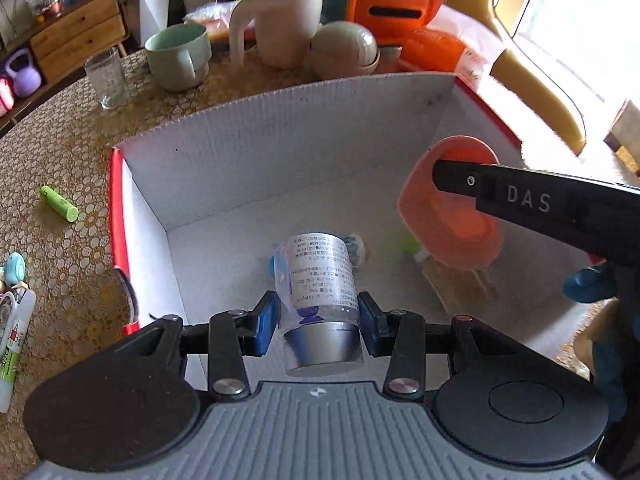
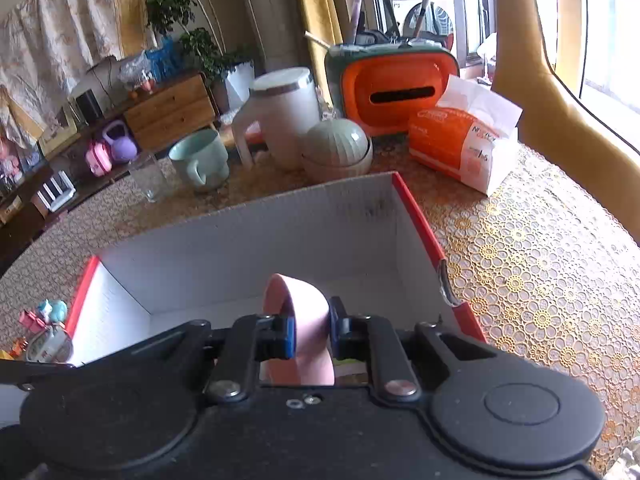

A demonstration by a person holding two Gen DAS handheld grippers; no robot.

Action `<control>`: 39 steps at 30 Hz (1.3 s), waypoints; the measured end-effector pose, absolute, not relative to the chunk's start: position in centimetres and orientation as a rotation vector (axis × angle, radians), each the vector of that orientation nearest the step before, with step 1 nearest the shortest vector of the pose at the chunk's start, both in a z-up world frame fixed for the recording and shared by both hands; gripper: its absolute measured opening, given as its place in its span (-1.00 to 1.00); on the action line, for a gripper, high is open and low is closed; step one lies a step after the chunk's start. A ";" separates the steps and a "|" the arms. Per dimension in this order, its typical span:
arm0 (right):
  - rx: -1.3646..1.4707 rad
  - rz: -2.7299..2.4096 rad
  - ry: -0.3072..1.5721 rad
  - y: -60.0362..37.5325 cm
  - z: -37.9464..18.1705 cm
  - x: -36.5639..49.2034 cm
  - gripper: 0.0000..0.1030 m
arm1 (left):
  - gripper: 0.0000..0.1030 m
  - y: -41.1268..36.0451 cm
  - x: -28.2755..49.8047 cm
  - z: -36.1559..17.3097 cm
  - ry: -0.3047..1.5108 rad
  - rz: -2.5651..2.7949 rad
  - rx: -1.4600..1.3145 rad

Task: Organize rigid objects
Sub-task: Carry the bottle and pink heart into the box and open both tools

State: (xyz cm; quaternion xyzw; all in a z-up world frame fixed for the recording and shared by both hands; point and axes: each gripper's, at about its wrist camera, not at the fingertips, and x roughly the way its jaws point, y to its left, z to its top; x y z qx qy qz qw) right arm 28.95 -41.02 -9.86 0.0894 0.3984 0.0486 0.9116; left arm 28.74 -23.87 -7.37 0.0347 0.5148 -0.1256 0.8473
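Note:
A white cardboard box with red outer sides stands open on the table; it also shows in the right wrist view. My left gripper is shut on a clear bottle with a silver cap and printed label, held over the box's inside. My right gripper is shut on a pink-orange plastic cup, held above the box's right side; the cup also shows in the left wrist view. Small items lie on the box floor, partly hidden.
On the table left of the box lie a green tube, a white tube and small toys. Behind the box stand a glass, green mug, white jug, round jar, orange container and tissue pack.

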 end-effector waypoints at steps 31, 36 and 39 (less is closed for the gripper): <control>0.171 0.149 0.911 -41.6 -10.2 27.6 -0.50 | 0.02 -23.6 30.4 -10.0 1.291 -0.238 0.056; 0.193 0.163 0.897 -41.9 -9.1 26.5 -0.47 | 0.07 -22.9 29.1 -8.6 1.220 -0.250 0.031; 0.193 0.168 0.879 -41.8 -8.2 25.7 -0.43 | 0.07 -22.8 28.3 -7.4 1.164 -0.262 0.030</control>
